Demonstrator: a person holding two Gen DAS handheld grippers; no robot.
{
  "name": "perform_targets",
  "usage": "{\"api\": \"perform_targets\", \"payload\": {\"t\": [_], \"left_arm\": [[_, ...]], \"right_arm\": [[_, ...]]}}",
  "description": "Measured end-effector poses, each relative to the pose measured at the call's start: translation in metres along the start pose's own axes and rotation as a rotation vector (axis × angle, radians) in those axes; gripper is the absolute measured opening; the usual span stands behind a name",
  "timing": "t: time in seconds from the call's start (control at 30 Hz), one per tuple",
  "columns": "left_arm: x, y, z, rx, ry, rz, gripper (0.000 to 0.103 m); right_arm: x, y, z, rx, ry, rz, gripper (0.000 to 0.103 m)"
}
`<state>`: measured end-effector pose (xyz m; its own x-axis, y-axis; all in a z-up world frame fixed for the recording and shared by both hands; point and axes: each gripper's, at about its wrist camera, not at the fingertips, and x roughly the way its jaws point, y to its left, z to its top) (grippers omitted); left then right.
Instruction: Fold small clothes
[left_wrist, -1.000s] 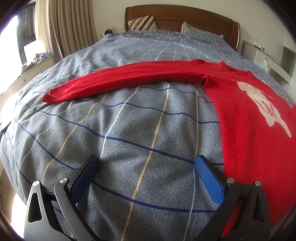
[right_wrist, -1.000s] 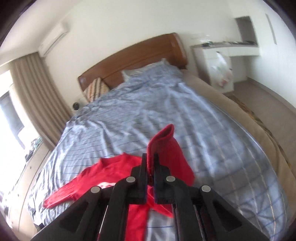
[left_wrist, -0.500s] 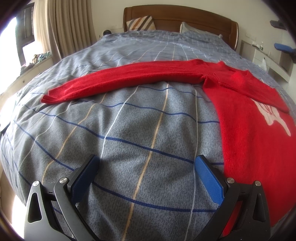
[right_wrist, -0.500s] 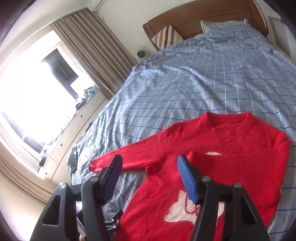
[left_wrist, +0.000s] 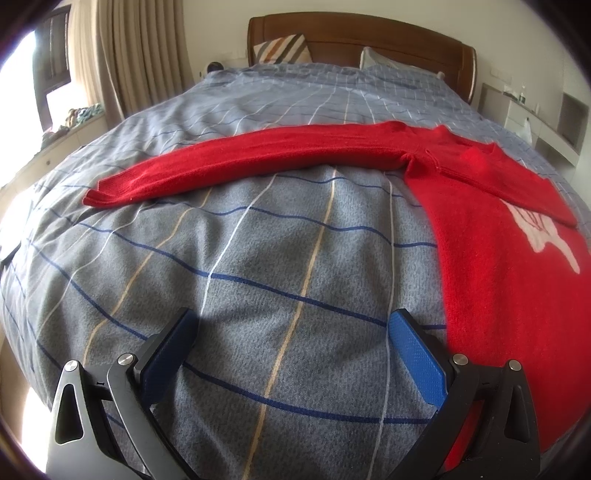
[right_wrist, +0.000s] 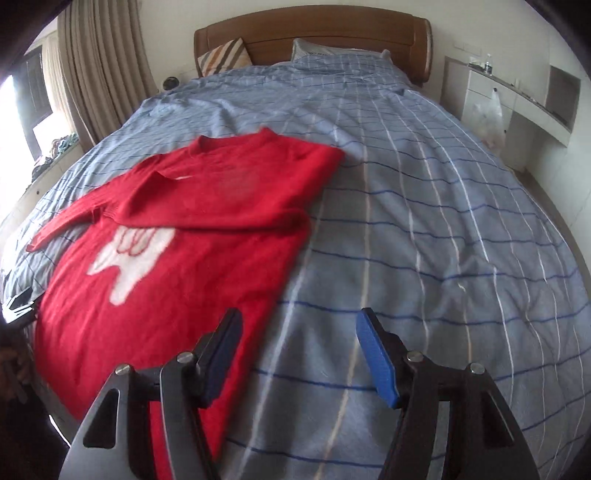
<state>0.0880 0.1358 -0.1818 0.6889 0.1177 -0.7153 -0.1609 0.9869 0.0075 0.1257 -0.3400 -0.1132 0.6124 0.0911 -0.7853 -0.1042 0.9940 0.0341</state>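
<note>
Over the bed's near edge, the right hand-held gripper hangs wide and empty beside the red sweater, its jaws just opened, one sleeve folded across the chest. The left hand-held gripper, equally wide, holds nothing above the checked bedspread. Farther toward the bed's left edge, the outstretched sleeve likely needs folding next.

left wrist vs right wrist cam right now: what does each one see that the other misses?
Left wrist only: the left gripper, open over bare duvet, and the sweater's outstretched sleeve close up.
Right wrist only: the right gripper, open and empty, the sweater's far side edge and a sliver of a dark device at the left.
Both: red sweater, one sleeve folded across its chest, checked duvet, headboard.
</note>
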Motion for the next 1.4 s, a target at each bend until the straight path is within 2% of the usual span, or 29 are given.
{"api": "perform_targets", "payload": {"t": [0.07, 0.2, 0.3, 0.4, 0.5, 0.67, 0.77, 0.9, 1.0, 1.07, 1.17, 1.2, 1.23, 1.3, 1.4], "left_arm": [[0.0, 0.0, 0.0, 0.001, -0.002, 0.0, 0.103], [-0.001, 0.0, -0.002, 0.005, -0.006, 0.002, 0.103], [-0.001, 0.0, -0.002, 0.004, -0.006, -0.001, 0.103], [-0.003, 0.001, -0.001, 0.006, 0.012, -0.007, 0.103], [-0.011, 0.012, 0.012, -0.009, 0.02, -0.053, 0.103], [-0.014, 0.073, 0.056, -0.103, 0.018, -0.036, 0.103], [-0.005, 0.134, 0.079, -0.249, 0.028, 0.03, 0.103], [0.025, 0.206, 0.093, -0.43, 0.115, 0.107, 0.101], [0.046, 0.219, 0.104, -0.432, 0.151, 0.071, 0.099], [0.058, 0.216, 0.108, -0.414, 0.178, 0.024, 0.091], [0.078, 0.211, 0.11, -0.431, 0.237, -0.006, 0.066], [0.081, 0.211, 0.11, -0.442, 0.243, 0.009, 0.042], [0.081, 0.211, 0.111, -0.45, 0.242, 0.036, 0.008], [0.071, 0.212, 0.117, -0.478, 0.218, 0.029, 0.005], [0.041, 0.189, 0.151, -0.389, 0.135, 0.038, 0.004]], "right_arm": [[-0.003, -0.016, -0.023, 0.029, -0.014, -0.061, 0.064], [-0.005, -0.036, -0.053, 0.096, -0.029, -0.104, 0.067], [-0.001, -0.048, -0.066, 0.172, -0.04, -0.092, 0.076], [0.001, -0.052, -0.075, 0.229, -0.09, -0.076, 0.078], [0.003, -0.048, -0.076, 0.219, -0.102, -0.094, 0.08], [0.006, -0.046, -0.076, 0.205, -0.108, -0.103, 0.083], [0.006, -0.045, -0.078, 0.203, -0.112, -0.107, 0.084], [0.006, -0.042, -0.079, 0.195, -0.114, -0.12, 0.085], [0.007, -0.04, -0.078, 0.185, -0.116, -0.136, 0.086], [0.008, -0.038, -0.078, 0.179, -0.116, -0.145, 0.086], [0.008, -0.038, -0.078, 0.177, -0.117, -0.15, 0.086], [0.008, -0.038, -0.078, 0.177, -0.117, -0.151, 0.086], [0.008, -0.038, -0.078, 0.177, -0.117, -0.151, 0.086], [0.008, -0.038, -0.078, 0.177, -0.117, -0.15, 0.086], [0.008, -0.038, -0.078, 0.177, -0.117, -0.15, 0.087]]}}
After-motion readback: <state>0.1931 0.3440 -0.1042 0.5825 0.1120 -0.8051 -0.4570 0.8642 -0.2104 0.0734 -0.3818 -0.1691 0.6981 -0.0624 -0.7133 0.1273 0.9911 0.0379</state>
